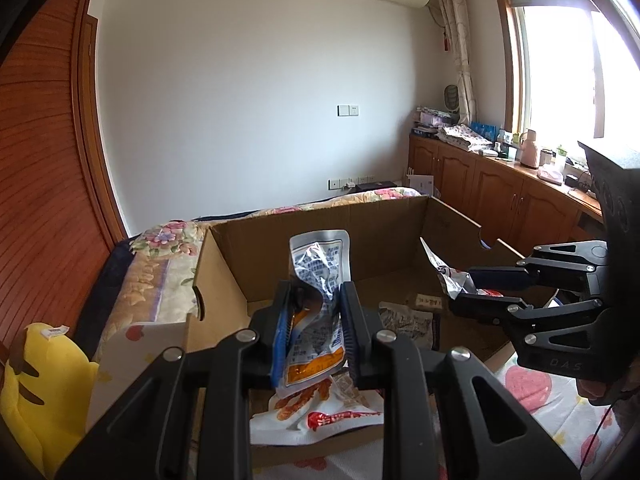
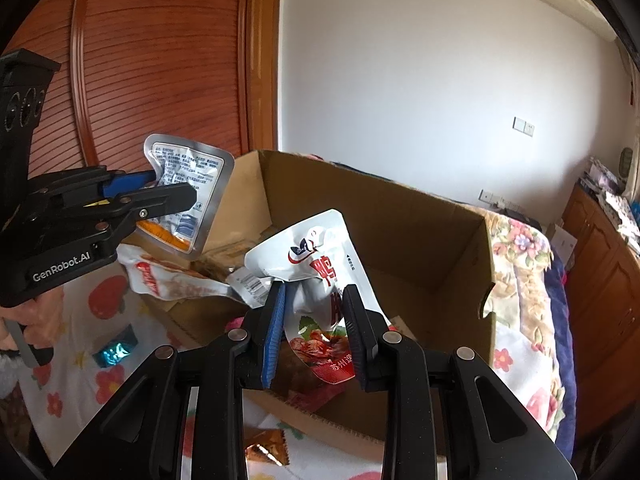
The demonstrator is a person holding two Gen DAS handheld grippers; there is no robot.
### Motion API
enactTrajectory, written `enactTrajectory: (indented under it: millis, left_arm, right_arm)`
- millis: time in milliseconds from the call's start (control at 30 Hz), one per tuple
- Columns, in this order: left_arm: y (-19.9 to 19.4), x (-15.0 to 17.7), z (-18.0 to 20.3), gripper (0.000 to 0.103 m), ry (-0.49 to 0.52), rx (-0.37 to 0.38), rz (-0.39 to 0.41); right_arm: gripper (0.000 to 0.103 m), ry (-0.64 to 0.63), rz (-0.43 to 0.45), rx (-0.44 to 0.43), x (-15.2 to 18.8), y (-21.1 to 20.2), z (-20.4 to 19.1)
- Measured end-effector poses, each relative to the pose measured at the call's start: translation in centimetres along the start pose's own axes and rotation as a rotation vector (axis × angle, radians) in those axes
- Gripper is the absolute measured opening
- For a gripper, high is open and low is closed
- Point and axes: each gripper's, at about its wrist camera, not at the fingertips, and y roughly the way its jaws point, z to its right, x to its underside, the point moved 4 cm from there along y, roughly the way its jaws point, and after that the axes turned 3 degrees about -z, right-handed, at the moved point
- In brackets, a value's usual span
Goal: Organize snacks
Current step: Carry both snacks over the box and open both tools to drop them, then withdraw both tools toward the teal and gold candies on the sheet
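My left gripper (image 1: 316, 292) is shut on a silver and orange snack pouch (image 1: 318, 280), held upright over the open cardboard box (image 1: 224, 272). From the right wrist view the same pouch (image 2: 188, 192) sticks out of the left gripper (image 2: 176, 188) at the box's left side. My right gripper (image 2: 314, 294) is shut on a white and red snack pouch (image 2: 316, 268) above the box (image 2: 420, 240). In the left wrist view the right gripper (image 1: 460, 286) comes in from the right, pinching that crumpled pouch (image 1: 448, 276). Several snack packets (image 1: 316, 412) lie in the box.
The box sits on a bed with a flowered cover (image 2: 520, 272). A yellow plush toy (image 1: 36, 380) lies at the left. Small wrapped snacks (image 2: 116, 350) and an orange packet (image 2: 268, 446) lie on the cover. A hand (image 2: 36, 312) holds the left gripper. Wooden cabinets (image 1: 500, 196) line the right wall.
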Motion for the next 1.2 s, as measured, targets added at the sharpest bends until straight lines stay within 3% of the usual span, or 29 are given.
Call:
enactTrajectory:
  millis: [333, 400, 567, 967, 1200]
  left_arm:
    - [1.3, 1.0, -0.4, 0.026, 0.001, 0.016, -0.031]
    - [1.3, 1.0, -0.5, 0.036, 0.000, 0.008, -0.024]
    - [1.0, 1.1, -0.8, 0.045, -0.011, 0.027, -0.042]
    - [-3.8, 1.3, -0.5, 0.045, 0.023, 0.018, -0.010]
    - [-6.7, 2.9, -0.9, 0.045, 0.031, 0.004, -0.005]
  right_arm:
    - [0.029, 0.045, -0.024, -0.021, 0.6, 1.5, 0.3]
    - [0.031, 0.050, -0.025, -0.024, 0.6, 1.5, 0.4]
    - [0.039, 0.069, -0.023, -0.034, 0.6, 1.3, 0.7]
    - [0.042, 0.070, 0.004, -0.034, 1.2, -2.9, -0.7]
    - [0.043, 0.076, -0.011, -0.032, 3.1, -5.1, -2.2]
